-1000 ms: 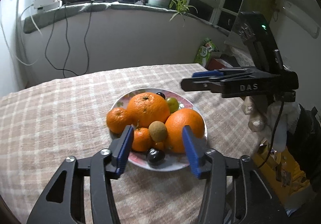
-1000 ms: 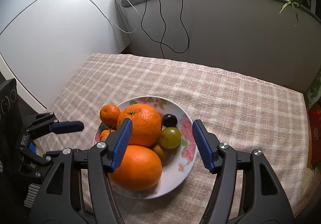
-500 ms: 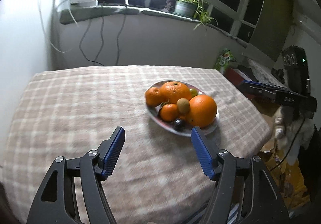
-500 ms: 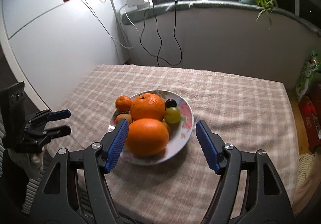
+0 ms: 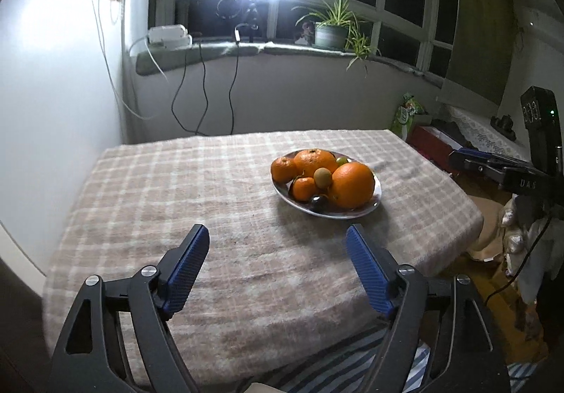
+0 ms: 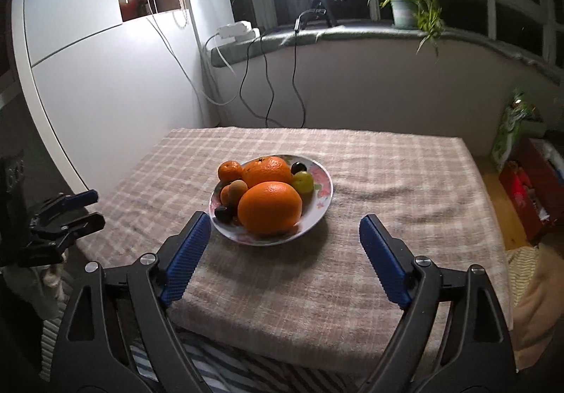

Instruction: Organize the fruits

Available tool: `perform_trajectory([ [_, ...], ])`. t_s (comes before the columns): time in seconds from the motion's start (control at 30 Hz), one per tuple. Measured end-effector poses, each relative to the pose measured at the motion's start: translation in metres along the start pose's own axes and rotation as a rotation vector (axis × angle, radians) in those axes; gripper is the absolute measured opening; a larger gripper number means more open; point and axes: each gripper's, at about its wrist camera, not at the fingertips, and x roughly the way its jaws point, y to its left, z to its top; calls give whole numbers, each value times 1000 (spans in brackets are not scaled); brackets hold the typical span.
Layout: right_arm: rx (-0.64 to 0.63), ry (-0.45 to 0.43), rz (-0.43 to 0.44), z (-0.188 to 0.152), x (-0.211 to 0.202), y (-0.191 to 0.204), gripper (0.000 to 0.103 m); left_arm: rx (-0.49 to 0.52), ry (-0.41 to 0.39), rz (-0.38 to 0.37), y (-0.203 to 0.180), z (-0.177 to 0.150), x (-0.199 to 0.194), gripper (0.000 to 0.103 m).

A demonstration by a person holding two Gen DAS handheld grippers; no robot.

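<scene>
Two black grippers with blue ribbed pads hung back from the floral china plate (image 6: 326,181), both at the near edge of the checked cloth. The left gripper (image 5: 276,268) had just been spreading its jaws, nothing between them; the right gripper (image 6: 285,253) likewise, released and empty, with the plate just beyond its tips. On that plate the fruit sat heaped: a big smooth orange (image 6: 269,208) at the near rim, a knobbly orange (image 6: 266,171) behind it, a small mandarin (image 6: 230,170) to the left, a green grape-like fruit (image 6: 303,181) and a dark plum (image 6: 299,167) at the right. The big orange looked heavy and firm, best pinched across its middle. The small ones seemed soft, likely to roll, and the plate breakable.
</scene>
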Motion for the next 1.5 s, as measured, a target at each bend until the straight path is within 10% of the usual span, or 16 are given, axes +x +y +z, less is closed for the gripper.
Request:
perform_trajectory([
  [1.5,-114,-121,-29,-16,-17,62,101,-73,-122,74,-14,3,-33,83],
])
